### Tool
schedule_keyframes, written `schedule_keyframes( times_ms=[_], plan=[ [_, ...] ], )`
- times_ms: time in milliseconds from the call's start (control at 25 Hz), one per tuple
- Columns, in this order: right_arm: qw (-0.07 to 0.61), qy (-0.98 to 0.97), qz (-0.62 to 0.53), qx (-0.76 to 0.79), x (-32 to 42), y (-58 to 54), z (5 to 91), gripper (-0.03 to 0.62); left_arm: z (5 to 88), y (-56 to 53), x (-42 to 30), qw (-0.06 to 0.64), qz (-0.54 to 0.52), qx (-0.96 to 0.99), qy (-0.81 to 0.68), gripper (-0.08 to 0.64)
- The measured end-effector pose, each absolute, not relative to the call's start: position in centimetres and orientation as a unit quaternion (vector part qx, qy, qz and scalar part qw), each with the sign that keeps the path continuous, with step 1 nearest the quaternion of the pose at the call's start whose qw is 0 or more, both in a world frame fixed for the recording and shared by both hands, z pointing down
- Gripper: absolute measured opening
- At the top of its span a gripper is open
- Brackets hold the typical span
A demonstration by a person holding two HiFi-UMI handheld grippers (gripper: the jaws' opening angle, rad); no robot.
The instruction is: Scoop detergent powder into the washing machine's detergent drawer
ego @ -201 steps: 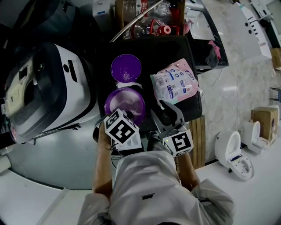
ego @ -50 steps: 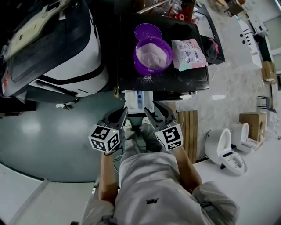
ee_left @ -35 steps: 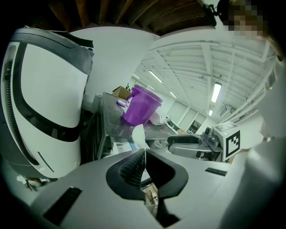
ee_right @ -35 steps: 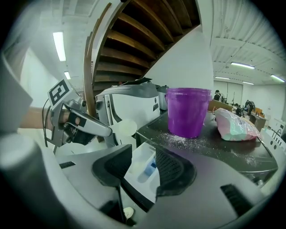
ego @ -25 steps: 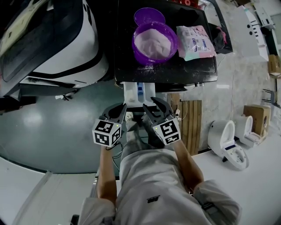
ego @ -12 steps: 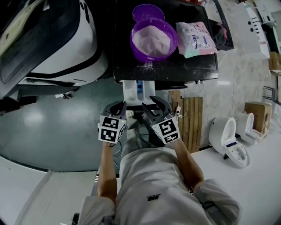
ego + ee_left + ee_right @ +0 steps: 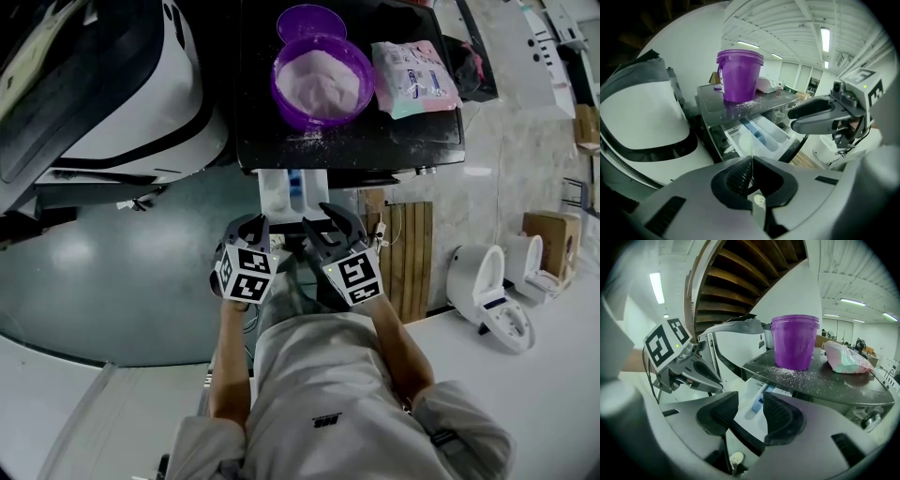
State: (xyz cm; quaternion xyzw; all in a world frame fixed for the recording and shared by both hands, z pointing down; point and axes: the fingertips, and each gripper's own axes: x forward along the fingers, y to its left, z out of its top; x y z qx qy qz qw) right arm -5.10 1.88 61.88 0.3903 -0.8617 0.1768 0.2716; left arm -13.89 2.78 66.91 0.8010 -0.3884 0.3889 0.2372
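Left tool (image 7: pixel 751 159): jaws pressed together at the tips, nothing between them. Right tool (image 7: pixel 750 405): jaws a narrow gap apart, empty. Both hang just short of the pulled-out detergent drawer (image 7: pixel 292 187), touching nothing. Beyond the drawer, on the machine top (image 7: pixel 375 141): purple tub (image 7: pixel 322 80) of powder, pouch (image 7: pixel 412 77) beside it.

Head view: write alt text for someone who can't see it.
A person looking down holds the left gripper and right gripper, both empty, before a washer's open detergent drawer. On the dark washer top sit a purple tub of white powder, a purple lid beyond it, and a pink pouch alongside.
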Motion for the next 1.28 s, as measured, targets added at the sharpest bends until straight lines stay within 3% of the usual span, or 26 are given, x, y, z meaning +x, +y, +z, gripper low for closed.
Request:
schedule_keyframes(
  times_ms=[920, 1280],
  plan=[
    [0.272, -0.856, 0.184, 0.400, -4.26, 2.21, 62.58, 0.167, 66.95, 2.45, -13.20, 0.086, 0.472, 0.781, -0.399, 0.015],
    [0.271, -0.855, 0.185, 0.401, -4.10, 2.09, 62.56, 0.167, 67.33, 2.37, -12.99, 0.088, 0.478, 0.780, -0.394, 0.015]
  ],
)
